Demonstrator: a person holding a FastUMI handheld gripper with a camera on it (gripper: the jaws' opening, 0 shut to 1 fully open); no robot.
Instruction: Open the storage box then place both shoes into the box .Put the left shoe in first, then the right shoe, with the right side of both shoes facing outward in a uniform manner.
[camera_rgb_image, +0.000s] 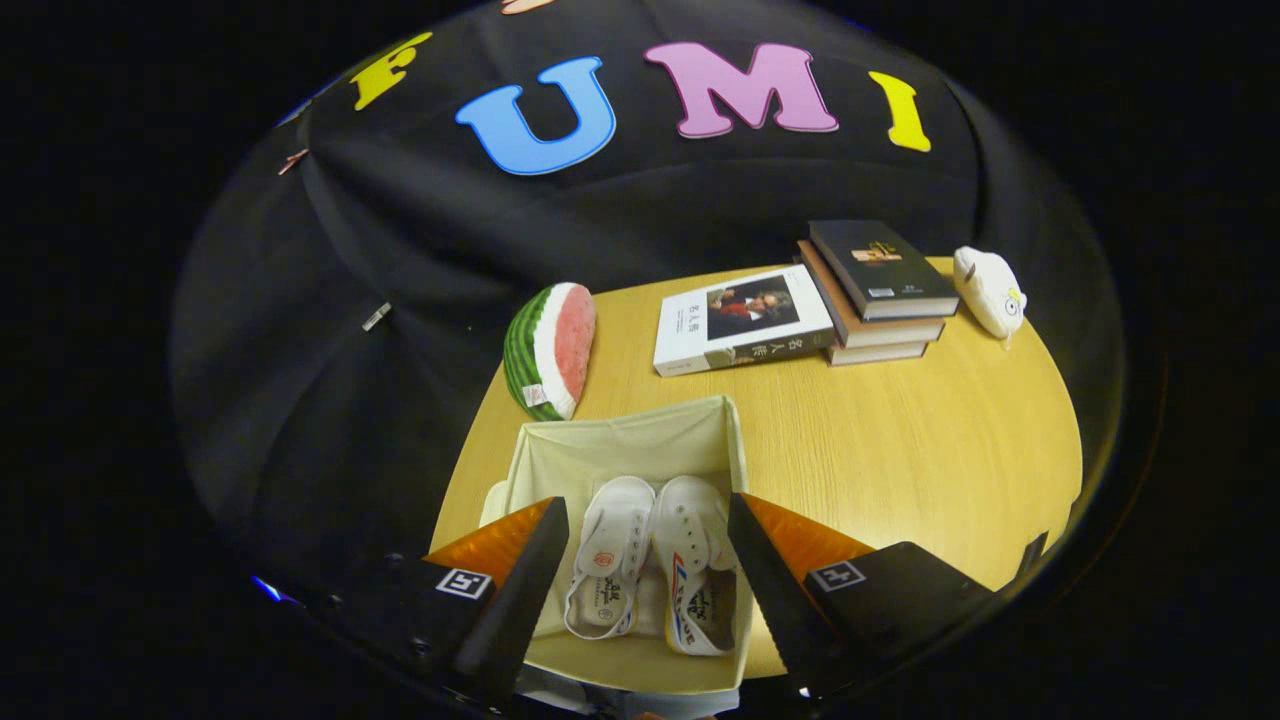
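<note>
The gripper (648, 520) is hovering above the open storage box (620, 445) at the bench's (900, 450) near edge, fingers spread wide, gripping nothing. Both shoes, left shoe (608, 565) and right shoe (700, 570), are lying inside directly between the fingers, long axes running along the fingers.

The table (900, 450) is pale yellow wood grain. The box (610, 440) is cream fabric. Both shoes are white; the left shoe (607, 570) has a small red mark inside, the right shoe (700, 560) a red and blue stripe. The watermelon slice (550, 348) has a striped green rind and pink-red flesh. One book (742, 322) is white with a dark picture; the stacked books (878, 290) have dark covers. The plush toy (990, 290) is white.

The gripper (648, 570) has its jaws spread wide above the shoes.
</note>
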